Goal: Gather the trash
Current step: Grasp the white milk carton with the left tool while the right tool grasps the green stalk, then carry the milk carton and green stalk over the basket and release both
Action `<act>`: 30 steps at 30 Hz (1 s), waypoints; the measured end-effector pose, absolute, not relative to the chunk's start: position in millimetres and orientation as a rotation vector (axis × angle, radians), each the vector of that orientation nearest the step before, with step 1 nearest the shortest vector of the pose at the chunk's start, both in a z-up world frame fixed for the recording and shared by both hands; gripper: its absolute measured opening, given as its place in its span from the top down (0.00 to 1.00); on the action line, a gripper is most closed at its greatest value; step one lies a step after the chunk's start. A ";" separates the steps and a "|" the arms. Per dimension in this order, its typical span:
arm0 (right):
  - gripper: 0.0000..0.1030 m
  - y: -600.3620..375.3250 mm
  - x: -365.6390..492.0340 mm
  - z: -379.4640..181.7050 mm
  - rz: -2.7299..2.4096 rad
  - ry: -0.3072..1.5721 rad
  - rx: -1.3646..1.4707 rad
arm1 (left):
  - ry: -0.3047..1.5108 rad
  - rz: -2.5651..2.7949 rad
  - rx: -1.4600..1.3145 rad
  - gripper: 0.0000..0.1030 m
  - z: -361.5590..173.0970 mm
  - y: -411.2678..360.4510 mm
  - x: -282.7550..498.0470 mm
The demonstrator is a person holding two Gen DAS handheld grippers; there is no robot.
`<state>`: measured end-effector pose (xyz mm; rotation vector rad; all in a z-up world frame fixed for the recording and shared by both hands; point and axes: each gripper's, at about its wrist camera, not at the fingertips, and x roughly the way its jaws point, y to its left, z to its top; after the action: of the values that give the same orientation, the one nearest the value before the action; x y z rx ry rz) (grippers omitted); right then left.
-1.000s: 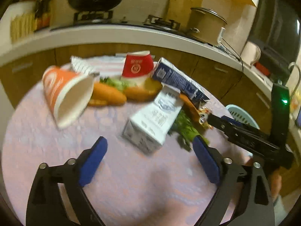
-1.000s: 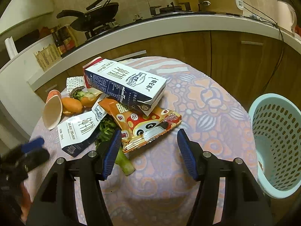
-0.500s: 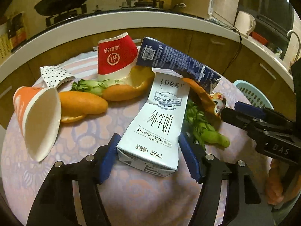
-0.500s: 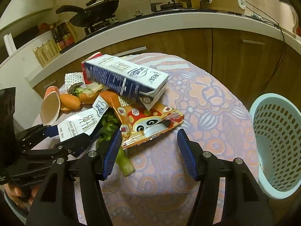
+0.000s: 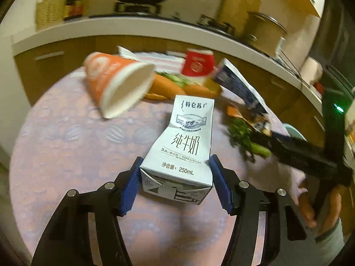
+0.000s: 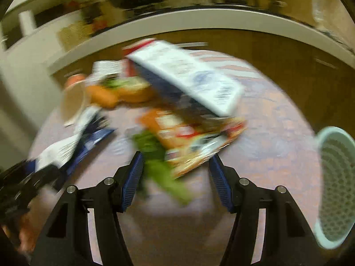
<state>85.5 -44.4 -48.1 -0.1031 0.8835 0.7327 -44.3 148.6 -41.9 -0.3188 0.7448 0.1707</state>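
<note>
Now, left gripper (image 5: 175, 177): your blue pads clamp the white milk carton (image 5: 184, 146), centre frame.
Right gripper (image 6: 174, 177): parted, gripping nothing, snack bag (image 6: 195, 141) and greens (image 6: 159, 155) between its fingers.
Basket (image 6: 335, 188): right edge.

Left tongs (image 5: 175, 180): angled downward, jaws just closed in, blue pads (image 5: 131, 186) pressed against both sides of the small milk carton (image 5: 182, 153). Right tongs (image 6: 175, 178): angled downward, jaws apart, gripping nothing.
</note>
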 end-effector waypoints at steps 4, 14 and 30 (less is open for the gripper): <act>0.44 -47.4 61.6 -40.7 0.799 0.848 -0.139 | 0.706 0.182 -0.329 0.44 -39.6 154.3 -47.6; 0.48 -40.3 79.9 -57.0 0.718 0.953 -0.242 | 0.699 0.164 -0.366 0.44 -47.3 156.0 -49.0; 0.88 -35.5 42.5 -36.3 0.810 0.824 -0.256 | 0.647 0.118 -0.368 0.46 -30.4 128.7 -56.5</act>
<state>42.5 -35.5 -36.3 -0.2558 0.8242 0.8103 -56.5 128.7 -30.4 -0.3679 0.6474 0.1178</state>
